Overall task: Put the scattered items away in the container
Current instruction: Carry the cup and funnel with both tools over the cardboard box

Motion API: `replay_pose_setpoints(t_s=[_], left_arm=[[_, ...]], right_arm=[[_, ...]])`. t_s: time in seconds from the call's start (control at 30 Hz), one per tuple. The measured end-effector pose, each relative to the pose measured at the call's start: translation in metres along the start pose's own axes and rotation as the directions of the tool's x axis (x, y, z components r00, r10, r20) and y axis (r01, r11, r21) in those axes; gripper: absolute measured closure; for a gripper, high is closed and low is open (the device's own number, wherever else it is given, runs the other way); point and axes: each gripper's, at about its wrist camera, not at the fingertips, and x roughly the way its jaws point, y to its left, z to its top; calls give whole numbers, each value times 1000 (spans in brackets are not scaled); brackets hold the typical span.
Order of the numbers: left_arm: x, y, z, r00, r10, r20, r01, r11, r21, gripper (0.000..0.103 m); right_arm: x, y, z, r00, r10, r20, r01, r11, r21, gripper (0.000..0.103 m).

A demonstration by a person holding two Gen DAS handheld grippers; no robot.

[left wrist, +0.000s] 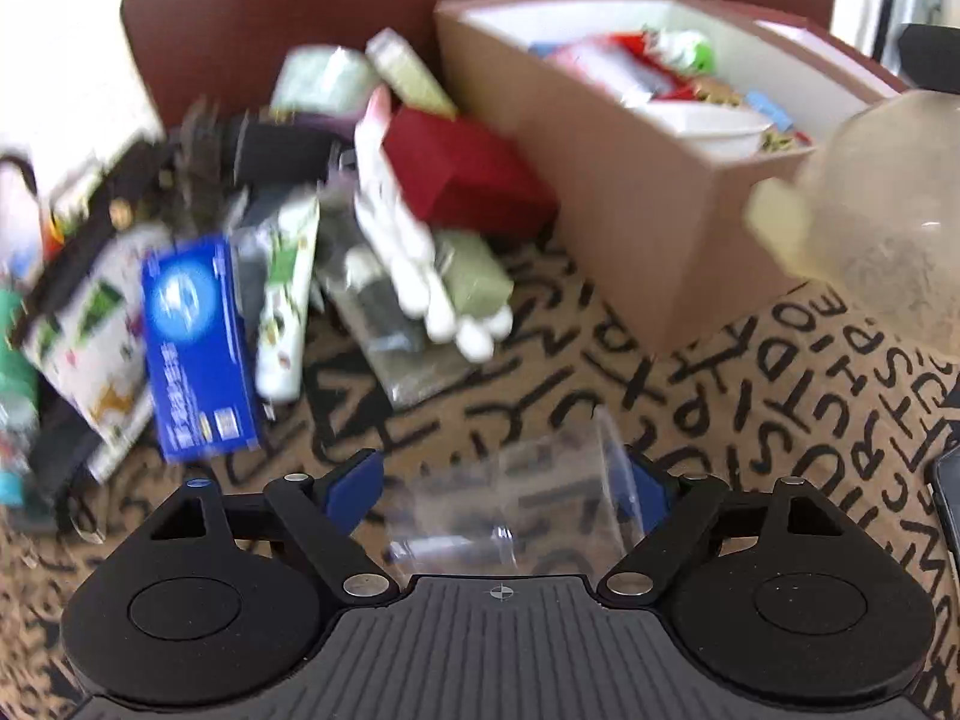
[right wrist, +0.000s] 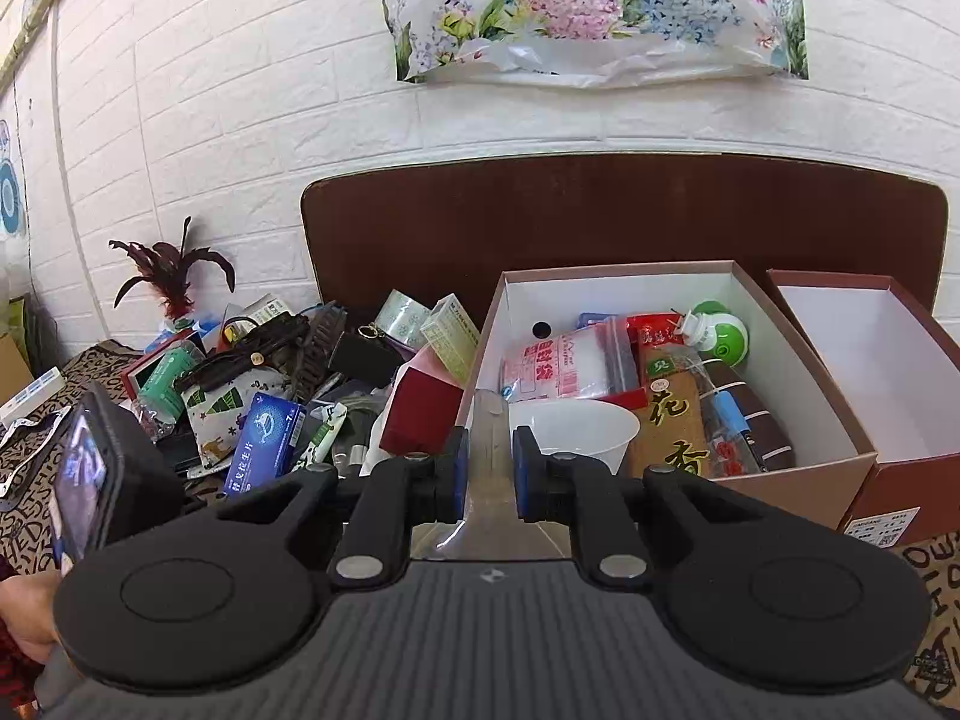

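A brown cardboard box (right wrist: 798, 474) with a white inside holds several packets and a white bowl (right wrist: 570, 426); it also shows in the left wrist view (left wrist: 654, 228). A heap of scattered items lies left of it, with a blue medicine box (left wrist: 195, 348) (right wrist: 264, 444), a red box (left wrist: 465, 171) (right wrist: 420, 411) and a white tube (left wrist: 282, 306). My left gripper (left wrist: 504, 480) holds a clear plastic cup (left wrist: 510, 504) between its blue pads (left wrist: 354, 483) above the lettered cloth. My right gripper (right wrist: 487, 474) is shut on a translucent plastic bottle (right wrist: 487, 438), seen blurred in the left wrist view (left wrist: 870, 216), at the box's near left corner.
A second open box (right wrist: 900, 450) with a white inside stands right of the first. A brown chair back (right wrist: 600, 222) stands behind both, before a white brick wall. A dark phone (left wrist: 948, 492) lies at the right edge of the lettered cloth (left wrist: 780, 420).
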Motion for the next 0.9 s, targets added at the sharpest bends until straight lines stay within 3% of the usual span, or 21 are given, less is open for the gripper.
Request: replay_pose_setpoints(t_s=[0.03,0.07,0.23,0.43,0.73,0.9], left_arm=[[3,4,-2,1000,-12,-10,12,1000,-15,16],[5,7,-3,1000,-20,-24,19,1000,-25,25],[3,15,-11,1000,-22,-16,21,998,-51,27],[-31,14,3,996,-24,87,26,999,-24,27],[-106,14,74,957,-56,286,60,998,-7,27],[-130,3,130,930,-49,365,49,999,11,27]], right_arm=[[0,0,-1,1000,0,-2,0,1000,2,86],[0,0,-1,1000,1,-3,-1,1000,5,86],[1,1,-2,1000,6,-10,-6,1000,5,86],[0,4,2,1000,10,-6,-10,1000,-7,86],[-13,1,49,997,21,71,-19,999,-27,86],[-10,-13,89,993,-32,118,37,999,-35,86]])
